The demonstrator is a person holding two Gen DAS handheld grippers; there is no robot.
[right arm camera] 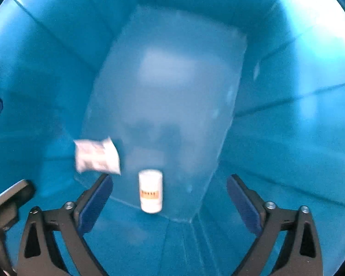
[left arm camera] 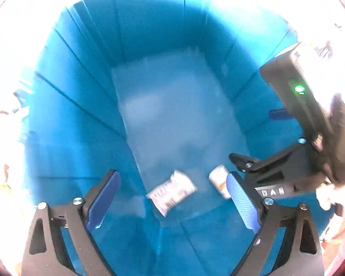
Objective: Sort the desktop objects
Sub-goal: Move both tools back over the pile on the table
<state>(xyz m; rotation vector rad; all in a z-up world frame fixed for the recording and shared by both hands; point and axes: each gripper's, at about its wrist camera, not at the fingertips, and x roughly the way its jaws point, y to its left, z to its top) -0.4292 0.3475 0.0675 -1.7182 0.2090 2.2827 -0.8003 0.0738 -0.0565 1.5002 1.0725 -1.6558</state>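
Note:
Both grippers point down into a deep blue bin [left arm camera: 85, 115]. A white printed packet [left arm camera: 171, 192] and a small white bottle with an orange label [left arm camera: 219, 180] lie on the bin floor, blurred. My left gripper [left arm camera: 172, 197] is open and empty above the packet. In the right wrist view my right gripper [right arm camera: 170, 195] is open and empty, with the bottle [right arm camera: 150, 191] between its fingers far below and the packet [right arm camera: 96, 156] to the left. The right gripper's body [left arm camera: 294, 105] shows in the left wrist view.
The bin's blue walls [right arm camera: 287, 138] surround both grippers on all sides. Its pale floor [right arm camera: 172, 92] stretches away beyond the two objects. A bright washed-out surface [left arm camera: 16, 34] lies outside the bin rim.

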